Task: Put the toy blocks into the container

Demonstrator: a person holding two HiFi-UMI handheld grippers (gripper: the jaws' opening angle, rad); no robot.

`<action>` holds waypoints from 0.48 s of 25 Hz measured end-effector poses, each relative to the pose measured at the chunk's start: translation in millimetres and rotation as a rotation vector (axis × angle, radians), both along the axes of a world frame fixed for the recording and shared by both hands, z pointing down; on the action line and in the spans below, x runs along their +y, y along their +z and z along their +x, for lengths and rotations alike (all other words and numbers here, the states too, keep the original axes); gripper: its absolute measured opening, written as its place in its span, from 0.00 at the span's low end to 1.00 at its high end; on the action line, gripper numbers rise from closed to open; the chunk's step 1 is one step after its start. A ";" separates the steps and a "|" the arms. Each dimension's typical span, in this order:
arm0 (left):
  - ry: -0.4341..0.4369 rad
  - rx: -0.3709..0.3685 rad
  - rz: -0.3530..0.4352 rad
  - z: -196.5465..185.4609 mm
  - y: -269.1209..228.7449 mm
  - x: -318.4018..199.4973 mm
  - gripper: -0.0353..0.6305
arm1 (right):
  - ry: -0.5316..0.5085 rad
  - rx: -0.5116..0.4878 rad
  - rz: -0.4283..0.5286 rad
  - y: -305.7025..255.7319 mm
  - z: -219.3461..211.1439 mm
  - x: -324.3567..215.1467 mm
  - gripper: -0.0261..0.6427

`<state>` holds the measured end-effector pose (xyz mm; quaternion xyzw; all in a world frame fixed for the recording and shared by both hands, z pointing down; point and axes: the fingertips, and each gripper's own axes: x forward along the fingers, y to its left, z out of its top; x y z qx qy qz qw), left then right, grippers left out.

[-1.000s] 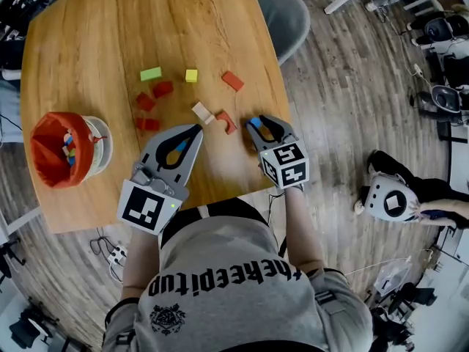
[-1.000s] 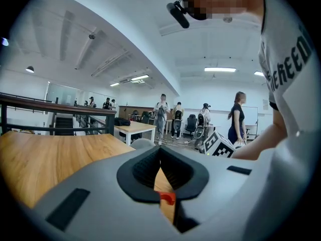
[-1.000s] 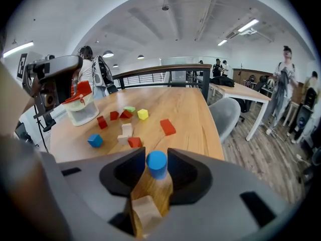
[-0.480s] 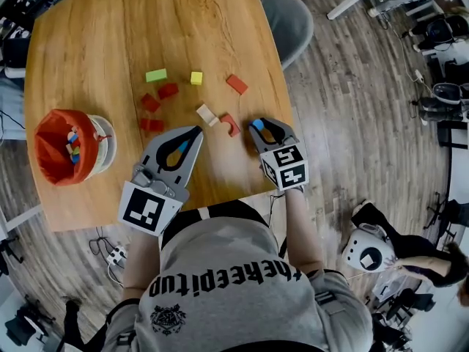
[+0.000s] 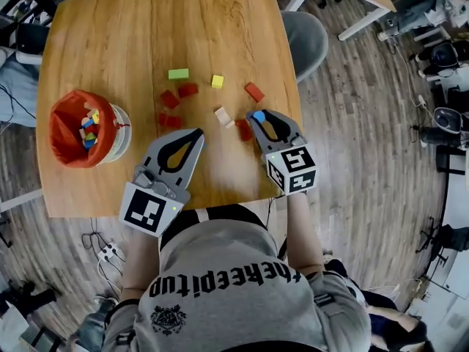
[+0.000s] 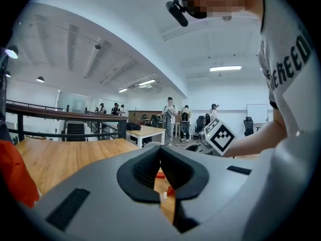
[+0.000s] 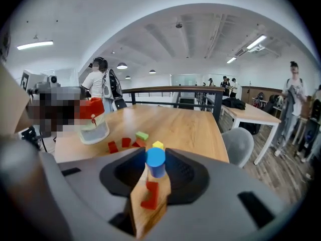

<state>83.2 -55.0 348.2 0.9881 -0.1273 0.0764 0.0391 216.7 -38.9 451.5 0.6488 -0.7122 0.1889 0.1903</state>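
Observation:
My right gripper (image 5: 259, 117) is shut on a blue cylinder block (image 7: 155, 160) near the table's front right edge, just above a red arch block (image 5: 242, 129). My left gripper (image 5: 196, 133) is shut and empty, hovering to the left of it. Loose blocks lie beyond both grippers: a cream one (image 5: 223, 115), a yellow one (image 5: 217, 81), a green one (image 5: 178, 73) and several red ones (image 5: 188, 89). The container (image 5: 80, 119), a white tub lined in orange, stands at the table's left side with blocks inside. The right gripper view shows it at the far left (image 7: 93, 120).
The wooden table (image 5: 146, 28) ends close behind both grippers and just right of the right one. A grey chair (image 5: 311, 39) stands past the right edge. Other desks and people are farther off in the room.
The head view has shifted. The right gripper, still holding the blue cylinder, now sits closer to the red arch block. The left gripper stays shut in about the same place.

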 end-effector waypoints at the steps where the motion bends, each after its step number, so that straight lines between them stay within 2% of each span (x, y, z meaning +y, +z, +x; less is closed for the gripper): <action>1: -0.012 0.001 0.004 -5.8 -1.5 -1.0 0.08 | -0.013 -0.003 0.019 -7.2 -6.0 -5.0 0.23; 12: -0.155 0.015 0.031 -79.8 -14.3 -11.5 0.08 | -0.187 -0.019 0.152 -62.5 -92.6 -50.2 0.23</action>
